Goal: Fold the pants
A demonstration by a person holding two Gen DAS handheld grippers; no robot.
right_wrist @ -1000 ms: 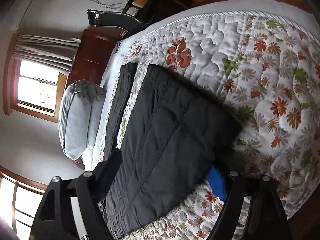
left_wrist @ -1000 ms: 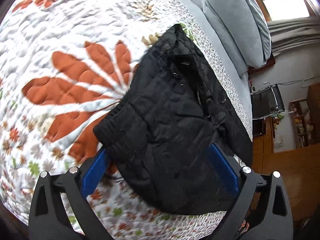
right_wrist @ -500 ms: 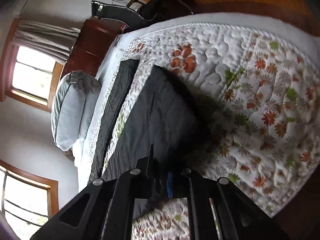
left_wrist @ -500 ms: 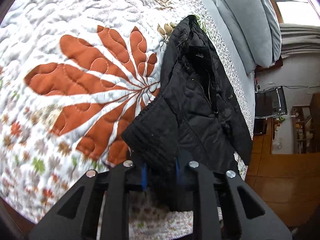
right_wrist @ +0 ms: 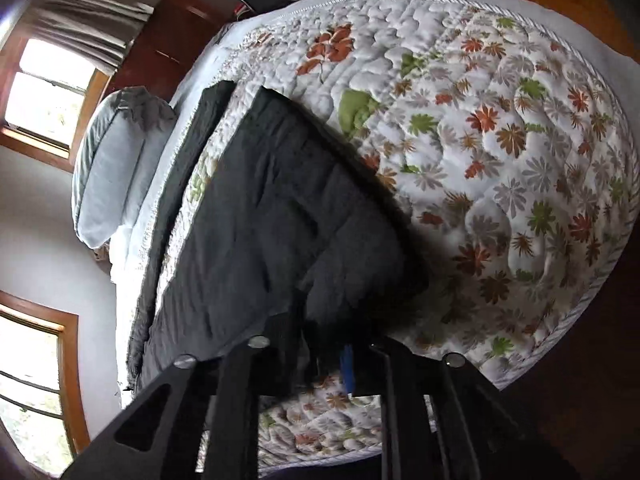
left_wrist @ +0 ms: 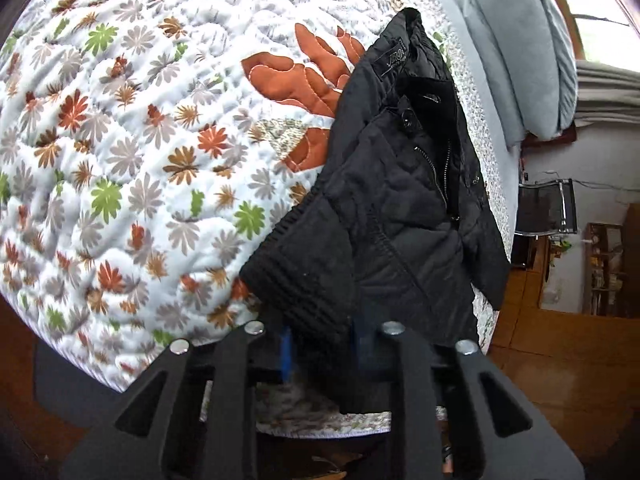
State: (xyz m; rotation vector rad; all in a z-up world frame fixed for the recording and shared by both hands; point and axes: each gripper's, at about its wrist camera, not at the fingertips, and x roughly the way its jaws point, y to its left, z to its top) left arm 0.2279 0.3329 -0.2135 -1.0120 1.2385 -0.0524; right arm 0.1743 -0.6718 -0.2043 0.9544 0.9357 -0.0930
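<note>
Black quilted pants (left_wrist: 400,200) lie on the floral quilt, their waistband, button and open zipper facing the left wrist view. My left gripper (left_wrist: 322,354) pinches a ribbed corner of the waist between its blue pads (left_wrist: 286,354); its jaws are opening slightly, with the cloth still bunched between them and raised off the bed. In the right wrist view the pants' legs (right_wrist: 272,216) stretch away toward the pillow. My right gripper (right_wrist: 328,364) holds the near hem corner, jaws opening a little, fabric between them beside a blue pad (right_wrist: 347,364).
The floral quilt (left_wrist: 120,160) covers the bed, with its edge close below both grippers. A grey pillow (left_wrist: 520,40) lies at the head, also seen as the pillow (right_wrist: 108,176). Wooden floor (left_wrist: 560,380), a black chair (left_wrist: 548,208) and a dark cabinet (right_wrist: 168,40) stand beyond.
Both grippers went from wide open around the pants to closed on the cloth. The left one has pulled the waist corner up and sideways across the quilt; the right one has lifted the hem.
</note>
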